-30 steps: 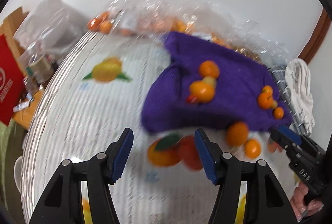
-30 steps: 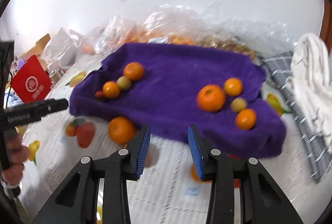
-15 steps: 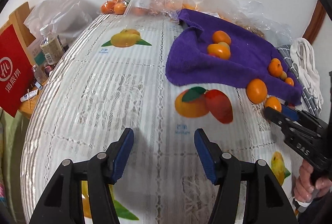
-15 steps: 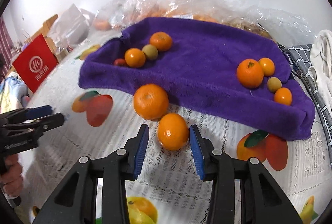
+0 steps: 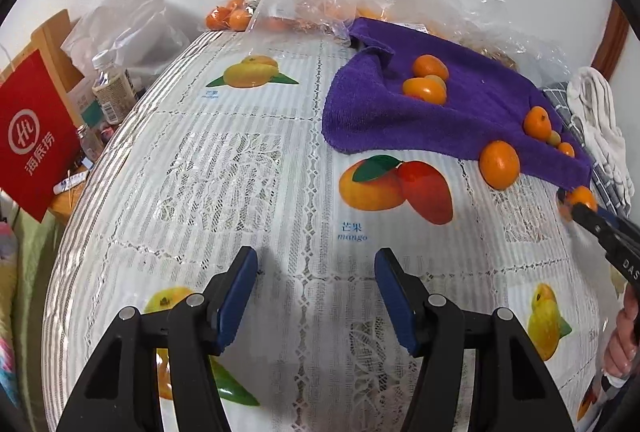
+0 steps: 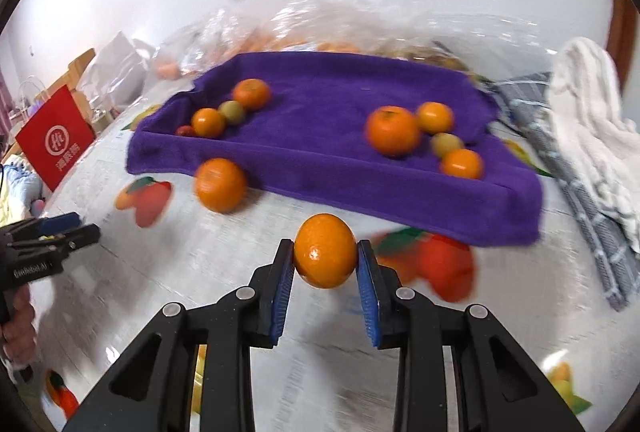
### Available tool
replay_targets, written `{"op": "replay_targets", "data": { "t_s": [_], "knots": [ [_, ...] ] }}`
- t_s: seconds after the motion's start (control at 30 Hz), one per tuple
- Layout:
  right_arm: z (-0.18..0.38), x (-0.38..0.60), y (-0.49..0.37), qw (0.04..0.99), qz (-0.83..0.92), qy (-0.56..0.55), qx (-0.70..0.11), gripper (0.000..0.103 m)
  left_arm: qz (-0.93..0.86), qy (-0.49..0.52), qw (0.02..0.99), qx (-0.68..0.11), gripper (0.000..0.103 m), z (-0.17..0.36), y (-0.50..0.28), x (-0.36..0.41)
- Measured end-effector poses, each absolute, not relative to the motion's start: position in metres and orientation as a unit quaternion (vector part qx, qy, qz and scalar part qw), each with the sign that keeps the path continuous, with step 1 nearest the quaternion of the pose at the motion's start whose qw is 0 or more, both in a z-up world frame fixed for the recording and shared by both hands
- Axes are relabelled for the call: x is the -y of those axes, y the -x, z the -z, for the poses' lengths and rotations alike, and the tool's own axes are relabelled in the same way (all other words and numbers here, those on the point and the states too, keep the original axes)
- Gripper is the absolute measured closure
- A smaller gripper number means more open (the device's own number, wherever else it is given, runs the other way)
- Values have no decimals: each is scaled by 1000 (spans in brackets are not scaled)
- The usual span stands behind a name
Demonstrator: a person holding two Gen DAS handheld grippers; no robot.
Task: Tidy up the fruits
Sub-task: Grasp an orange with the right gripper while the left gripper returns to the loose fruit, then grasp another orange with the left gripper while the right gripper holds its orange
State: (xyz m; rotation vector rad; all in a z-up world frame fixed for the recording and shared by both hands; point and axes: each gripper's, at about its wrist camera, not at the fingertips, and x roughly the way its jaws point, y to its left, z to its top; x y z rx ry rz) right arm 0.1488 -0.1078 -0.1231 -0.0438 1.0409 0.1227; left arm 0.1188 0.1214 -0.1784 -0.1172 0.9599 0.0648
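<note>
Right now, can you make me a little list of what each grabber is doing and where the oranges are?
right gripper: shut on a mandarin, lifted off the table
left gripper: open, empty, over the tablecloth
loose mandarin: on the tablecloth, at the front edge of the purple towel
on towel: two fruit clusters, left group and right group
behind towel: clear plastic bags with more oranges

The left wrist view looks low along the bench (image 5: 248, 168) toward the far wall. The right wrist view faces the purple towel (image 6: 340, 160) nearer. Both share towel and oranges.
</note>
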Motion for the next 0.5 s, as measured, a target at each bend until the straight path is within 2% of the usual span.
{"op": "replay_targets", "data": {
  "t_s": [0.43,0.5],
  "knots": [
    [134,174,-143,865,-5,-13,-502,72,34,49,883,-465,44,175,-141,-55],
    [134,178,-144,865,-2,-16,-502,72,43,42,885,-461,42,172,-149,-41]
  ]
}}
